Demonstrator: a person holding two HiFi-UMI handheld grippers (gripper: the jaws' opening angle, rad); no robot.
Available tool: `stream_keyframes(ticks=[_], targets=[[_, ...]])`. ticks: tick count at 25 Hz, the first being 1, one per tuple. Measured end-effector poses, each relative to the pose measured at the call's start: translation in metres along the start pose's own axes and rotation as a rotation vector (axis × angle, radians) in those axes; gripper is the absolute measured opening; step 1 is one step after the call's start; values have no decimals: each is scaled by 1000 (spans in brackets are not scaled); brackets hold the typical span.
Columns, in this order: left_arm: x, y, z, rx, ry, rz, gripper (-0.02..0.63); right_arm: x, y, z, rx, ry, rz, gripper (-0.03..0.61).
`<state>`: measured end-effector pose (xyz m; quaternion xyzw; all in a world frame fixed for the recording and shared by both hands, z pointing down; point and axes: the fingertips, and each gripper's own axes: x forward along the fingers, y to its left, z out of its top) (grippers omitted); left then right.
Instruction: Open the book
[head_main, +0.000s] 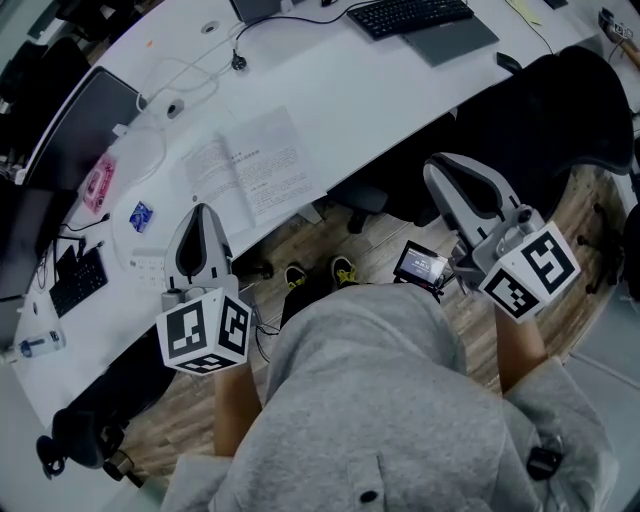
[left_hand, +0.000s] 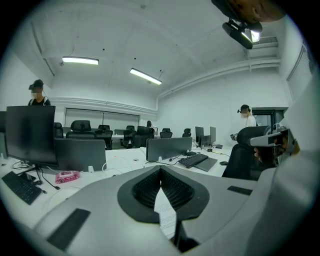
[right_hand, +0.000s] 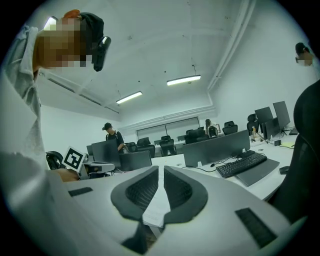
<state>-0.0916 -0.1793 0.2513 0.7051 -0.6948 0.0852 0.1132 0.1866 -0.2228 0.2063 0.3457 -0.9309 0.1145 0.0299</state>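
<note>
Book (head_main: 255, 165): it lies open and flat on the white table (head_main: 350, 90), pages up, near the table's front edge. Printed text shows on both pages.

Left gripper (head_main: 203, 212): I hold it just at the table's front edge, pointing at the book's near corner and tilted slightly down. In the left gripper view my jaws meet at the tips (left_hand: 160, 170) and hold nothing. Below the tips, where the pads curve apart, a strip of printed page shows beyond them.

Right gripper (head_main: 437, 165): I hold it off the table, over the floor (head_main: 330, 235), well apart from the book. A black chair (head_main: 560, 110) stands just beside it. In the right gripper view my jaws (right_hand: 161, 171) stand a narrow slit apart, almost closed, with nothing gripped between the pads. Only white surface with faint print shows through the slit, farther off.

Also on the table: a keyboard (head_main: 410, 15) at the far side, and a pink pack (head_main: 97, 183) left of the book.
</note>
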Motion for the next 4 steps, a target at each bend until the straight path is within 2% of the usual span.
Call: stream_keyframes(ticks=[4], targets=[[3,2,-1,-3,3,5,11,4,-1,1,-2,3,7,51]])
